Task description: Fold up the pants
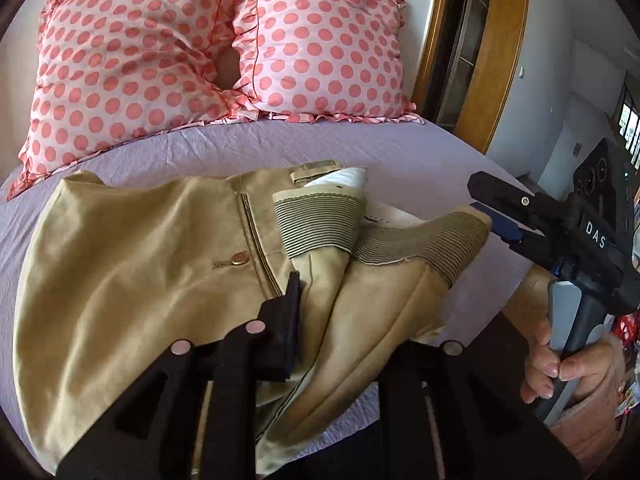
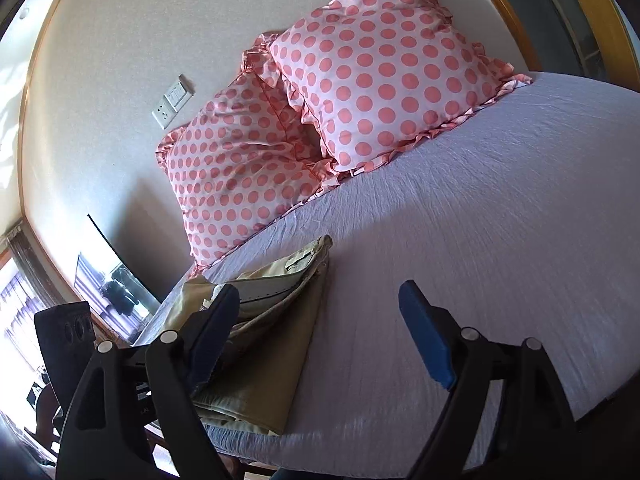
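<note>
Khaki pants [image 1: 132,272] lie bunched on the lilac bed sheet [image 1: 360,140], waistband with striped lining [image 1: 316,220] turned up and open. My left gripper [image 1: 320,320] is down on the pants; one finger [image 1: 290,312] shows on the fabric by the fly, the other is hidden under a fold, so its state is unclear. My right gripper [image 2: 320,332] is open and empty, just above the bed, its left finger [image 2: 212,332] by the pants' [image 2: 264,364] edge. It also shows at the right of the left wrist view [image 1: 500,216], beside the waistband.
Two pink polka-dot pillows [image 1: 224,48] lean at the head of the bed, also in the right wrist view [image 2: 360,92]. A wooden door frame [image 1: 480,60] stands to the right. The bed's near edge [image 2: 360,456] is close below my right gripper.
</note>
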`<state>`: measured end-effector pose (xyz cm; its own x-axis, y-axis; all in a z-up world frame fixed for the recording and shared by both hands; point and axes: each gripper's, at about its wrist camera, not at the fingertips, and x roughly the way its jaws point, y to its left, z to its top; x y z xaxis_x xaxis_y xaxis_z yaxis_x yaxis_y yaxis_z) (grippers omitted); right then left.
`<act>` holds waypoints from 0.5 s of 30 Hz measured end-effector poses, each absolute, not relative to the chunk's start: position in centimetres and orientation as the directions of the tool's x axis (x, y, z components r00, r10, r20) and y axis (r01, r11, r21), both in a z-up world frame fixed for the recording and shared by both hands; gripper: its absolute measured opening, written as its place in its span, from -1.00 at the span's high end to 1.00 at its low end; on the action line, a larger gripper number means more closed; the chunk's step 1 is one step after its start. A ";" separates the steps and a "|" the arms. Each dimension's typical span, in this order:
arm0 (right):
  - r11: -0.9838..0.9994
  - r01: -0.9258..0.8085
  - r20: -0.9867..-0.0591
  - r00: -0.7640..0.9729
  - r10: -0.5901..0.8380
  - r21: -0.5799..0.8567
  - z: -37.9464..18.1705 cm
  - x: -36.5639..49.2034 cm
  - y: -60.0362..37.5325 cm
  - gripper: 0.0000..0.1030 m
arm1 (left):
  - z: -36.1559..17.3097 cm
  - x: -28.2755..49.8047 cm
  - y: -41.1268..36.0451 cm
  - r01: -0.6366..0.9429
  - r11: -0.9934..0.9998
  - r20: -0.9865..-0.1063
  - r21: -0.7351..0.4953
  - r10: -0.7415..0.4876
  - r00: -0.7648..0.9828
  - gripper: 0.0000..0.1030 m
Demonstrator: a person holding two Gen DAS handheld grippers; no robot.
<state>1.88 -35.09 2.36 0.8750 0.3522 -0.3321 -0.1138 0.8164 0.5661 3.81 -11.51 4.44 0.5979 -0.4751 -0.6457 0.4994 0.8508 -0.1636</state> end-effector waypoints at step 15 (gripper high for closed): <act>0.769 -0.193 -0.556 0.587 0.588 0.610 0.3 10.9 -29.6 -0.22 | 8.7 5.2 3.2 0.284 0.919 -0.591 -0.274 -0.394 0.704 -0.66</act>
